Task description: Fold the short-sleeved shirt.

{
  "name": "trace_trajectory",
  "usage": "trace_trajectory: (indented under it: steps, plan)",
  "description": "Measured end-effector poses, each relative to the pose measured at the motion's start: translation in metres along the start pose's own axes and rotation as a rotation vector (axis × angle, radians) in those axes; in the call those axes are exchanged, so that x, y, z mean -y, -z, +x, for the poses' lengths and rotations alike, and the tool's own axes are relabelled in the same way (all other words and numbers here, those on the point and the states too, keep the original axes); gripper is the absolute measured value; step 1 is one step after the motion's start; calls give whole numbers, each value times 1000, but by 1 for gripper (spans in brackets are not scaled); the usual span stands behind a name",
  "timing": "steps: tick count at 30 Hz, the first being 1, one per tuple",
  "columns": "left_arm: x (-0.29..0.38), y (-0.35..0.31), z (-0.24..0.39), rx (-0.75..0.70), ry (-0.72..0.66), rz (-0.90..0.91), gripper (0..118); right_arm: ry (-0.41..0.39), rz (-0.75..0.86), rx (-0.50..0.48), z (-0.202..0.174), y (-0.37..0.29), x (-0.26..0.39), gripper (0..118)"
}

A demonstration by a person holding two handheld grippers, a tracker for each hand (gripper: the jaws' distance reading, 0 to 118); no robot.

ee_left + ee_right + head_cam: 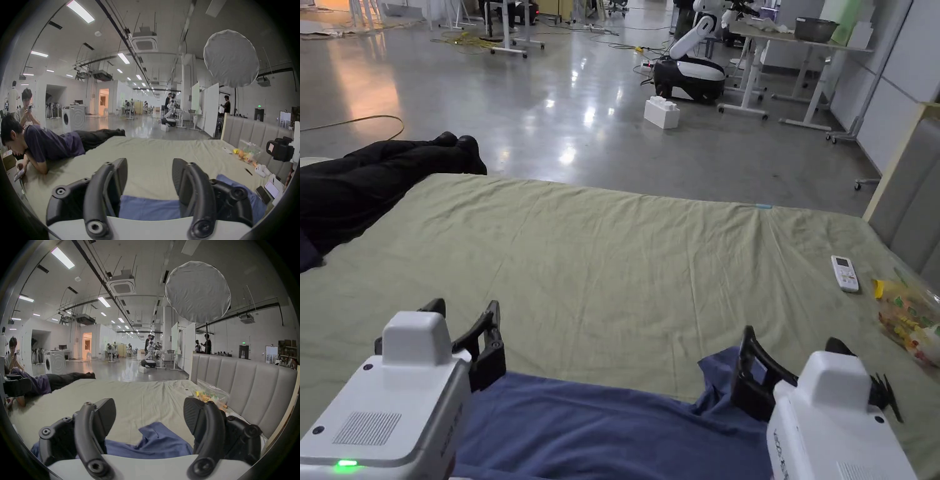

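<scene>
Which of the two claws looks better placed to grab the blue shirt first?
Probably the right gripper: its open jaws sit over a raised, bunched part of the blue shirt, likely a sleeve. The left gripper, also open, faces a flat edge on the green sheet, which is harder to pinch.

Wide bare sheet [625, 262] is lying open ahead; a person's legs [381, 165] are crowding the left, remote [844, 273] and bag [909, 319] the right.

Blue shirt [600, 431] lies at the bottom of the frame on the green sheet [612, 262]. Left gripper [464, 331] lower left, right gripper [794, 359] lower right, both jaws spread. Remote [844, 273] sits at right.
</scene>
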State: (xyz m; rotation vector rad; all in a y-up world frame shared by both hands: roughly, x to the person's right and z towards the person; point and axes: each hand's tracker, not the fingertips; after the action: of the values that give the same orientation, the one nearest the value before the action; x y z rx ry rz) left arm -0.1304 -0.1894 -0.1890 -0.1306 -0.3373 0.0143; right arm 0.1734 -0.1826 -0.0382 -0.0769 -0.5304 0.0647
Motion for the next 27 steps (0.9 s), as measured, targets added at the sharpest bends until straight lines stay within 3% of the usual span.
trace_trajectory:
  steps: [1, 2, 3, 4, 9, 10, 17, 27]
  plan:
    - [-4, 1, 1, 1, 5, 7, 23, 3, 7, -2, -2, 2, -2, 58]
    - [-6, 2, 3, -1, 7, 15, 15, -4, 27, -2, -5, 4, -4, 41]
    - [-8, 4, 4, -6, 12, 17, 12, -10, 35, 0, -8, 5, -5, 23]
    - [-9, 6, 4, -16, 19, 14, 9, -19, 53, 5, -10, 7, -6, 13]
    - [-11, 9, -2, 6, 2, 8, 5, 0, 65, -9, -13, 15, -8, 1]
    - [-11, 9, -2, -8, 31, 3, 2, -67, 109, -10, -14, 14, -12, 1]
    - [-1, 21, -16, -31, 54, -33, 1, -82, 69, -23, -13, 19, -8, 0]
    - [64, 124, -79, -8, 5, -452, 1, -95, -33, -6, 0, 40, 16, 0]
